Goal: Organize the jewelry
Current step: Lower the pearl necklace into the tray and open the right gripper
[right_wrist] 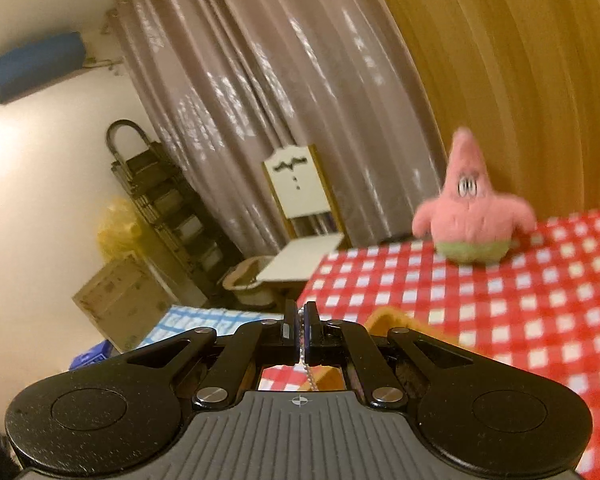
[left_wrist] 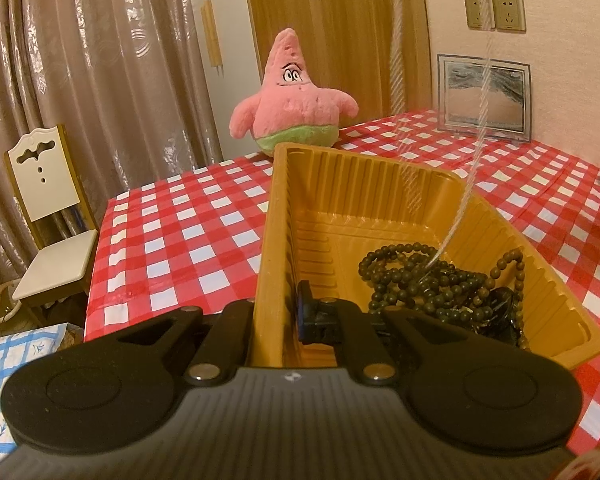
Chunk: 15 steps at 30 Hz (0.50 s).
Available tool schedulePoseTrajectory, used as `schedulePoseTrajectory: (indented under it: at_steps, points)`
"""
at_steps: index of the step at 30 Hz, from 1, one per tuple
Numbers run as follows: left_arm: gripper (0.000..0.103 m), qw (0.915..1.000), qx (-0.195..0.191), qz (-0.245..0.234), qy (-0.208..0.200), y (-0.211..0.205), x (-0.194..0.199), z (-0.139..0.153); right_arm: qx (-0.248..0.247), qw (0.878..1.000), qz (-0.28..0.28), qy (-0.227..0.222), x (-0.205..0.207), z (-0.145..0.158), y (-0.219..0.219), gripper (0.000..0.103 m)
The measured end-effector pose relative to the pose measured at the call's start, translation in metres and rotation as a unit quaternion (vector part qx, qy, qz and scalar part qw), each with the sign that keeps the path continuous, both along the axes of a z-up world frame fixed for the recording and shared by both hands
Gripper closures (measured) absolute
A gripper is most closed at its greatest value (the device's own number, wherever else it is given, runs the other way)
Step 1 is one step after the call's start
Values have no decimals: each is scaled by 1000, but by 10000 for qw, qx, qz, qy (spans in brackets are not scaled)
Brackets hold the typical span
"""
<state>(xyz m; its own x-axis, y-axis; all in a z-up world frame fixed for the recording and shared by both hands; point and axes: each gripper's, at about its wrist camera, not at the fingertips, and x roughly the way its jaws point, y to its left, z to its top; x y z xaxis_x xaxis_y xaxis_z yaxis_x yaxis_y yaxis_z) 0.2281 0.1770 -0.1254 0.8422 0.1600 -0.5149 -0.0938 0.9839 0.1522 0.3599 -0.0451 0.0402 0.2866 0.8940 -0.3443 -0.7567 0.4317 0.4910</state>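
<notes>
Left wrist view is showing the left gripper (left_wrist: 278, 312) clenching the tray (left_wrist: 380, 216) wall while the right gripper (right_wrist: 300, 334), pinching a silver chain (left_wrist: 466, 188), is drawing it from the beads (left_wrist: 440, 284), needing a steady upward lift.

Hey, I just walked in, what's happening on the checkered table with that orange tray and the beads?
A person is sorting jewelry with handheld tongs. The left tongs are clamped on the near wall of the orange tray, steadying it on the red checkered tablecloth. A dark beaded necklace lies heaped inside. The right tongs are shut on a thin silver chain, which hangs blurred down into the tray. A pink plush star sits behind.
</notes>
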Motion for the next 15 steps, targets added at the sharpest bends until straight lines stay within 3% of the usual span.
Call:
schedulePoseTrajectory:
  at_steps: [3, 8, 15]
  points:
    - [98, 10000, -5, 1, 1, 0, 0, 0, -107, 9991, 4, 407, 13, -30, 16, 101]
    - [98, 10000, -20, 19, 21, 0, 1, 0, -506, 9965, -65, 662, 27, -72, 30, 101]
    - [98, 10000, -25, 21, 27, 0, 1, 1, -751, 9940, -268, 746, 35, -91, 26, 100]
